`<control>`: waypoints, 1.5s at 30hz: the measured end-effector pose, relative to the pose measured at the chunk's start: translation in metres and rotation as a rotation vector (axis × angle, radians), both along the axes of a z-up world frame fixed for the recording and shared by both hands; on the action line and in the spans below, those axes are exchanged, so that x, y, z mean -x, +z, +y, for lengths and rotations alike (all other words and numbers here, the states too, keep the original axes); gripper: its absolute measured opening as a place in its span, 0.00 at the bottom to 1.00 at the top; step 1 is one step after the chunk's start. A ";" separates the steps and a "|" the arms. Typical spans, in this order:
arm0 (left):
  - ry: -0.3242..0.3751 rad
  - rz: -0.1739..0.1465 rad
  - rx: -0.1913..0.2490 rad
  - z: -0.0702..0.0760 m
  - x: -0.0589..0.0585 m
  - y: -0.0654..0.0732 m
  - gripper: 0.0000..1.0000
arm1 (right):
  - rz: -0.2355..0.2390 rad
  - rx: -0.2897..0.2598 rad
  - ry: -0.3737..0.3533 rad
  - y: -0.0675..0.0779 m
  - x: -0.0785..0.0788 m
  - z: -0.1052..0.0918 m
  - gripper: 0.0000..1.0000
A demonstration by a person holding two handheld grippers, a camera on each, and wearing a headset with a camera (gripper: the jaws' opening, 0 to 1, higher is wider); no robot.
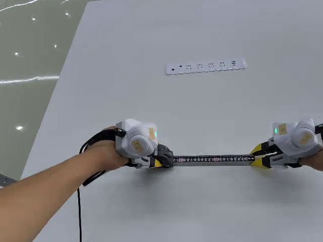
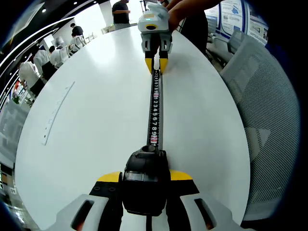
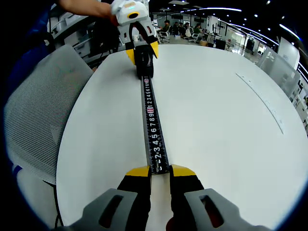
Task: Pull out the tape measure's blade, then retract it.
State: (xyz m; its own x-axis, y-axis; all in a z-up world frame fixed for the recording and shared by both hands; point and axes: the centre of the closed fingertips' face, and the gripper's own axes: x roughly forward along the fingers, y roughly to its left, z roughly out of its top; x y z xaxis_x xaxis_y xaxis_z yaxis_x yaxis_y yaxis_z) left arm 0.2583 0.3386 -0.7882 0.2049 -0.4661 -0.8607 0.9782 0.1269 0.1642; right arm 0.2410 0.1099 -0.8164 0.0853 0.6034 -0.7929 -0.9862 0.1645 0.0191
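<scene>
The dark tape measure case [image 1: 164, 156] rests on the white table, clamped between the yellow-tipped jaws of my left gripper [image 1: 157, 162]; up close the case [image 2: 146, 180] sits between those jaws. Its blade [image 1: 213, 160] with printed numbers stretches rightward, flat along the table, to my right gripper [image 1: 259, 156], which is shut on the blade's end. In the right gripper view the blade [image 3: 153, 130] runs from my right gripper [image 3: 159, 171] away to the case [image 3: 144, 61]. The left gripper view follows the blade [image 2: 155, 108] out to the right gripper [image 2: 155, 65].
A white power strip [image 1: 206, 66] lies farther back on the table [image 1: 151, 75]. The table's left edge borders a glossy green floor. A grey mesh chair [image 2: 267, 125] stands by the table's near side. People sit in the background [image 2: 45, 60].
</scene>
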 end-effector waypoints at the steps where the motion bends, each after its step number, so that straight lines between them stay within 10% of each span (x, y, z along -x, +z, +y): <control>1: -0.001 -0.001 -0.001 0.000 0.000 0.000 0.30 | -0.001 0.000 0.001 0.000 0.001 0.000 0.11; 22: 0.007 -0.023 0.015 -0.002 -0.002 0.000 0.33 | -0.022 0.028 -0.010 -0.006 -0.003 -0.005 0.14; 45: 0.177 -0.047 0.073 0.007 -0.007 0.011 0.49 | -0.007 0.043 -0.195 -0.004 -0.016 -0.013 0.28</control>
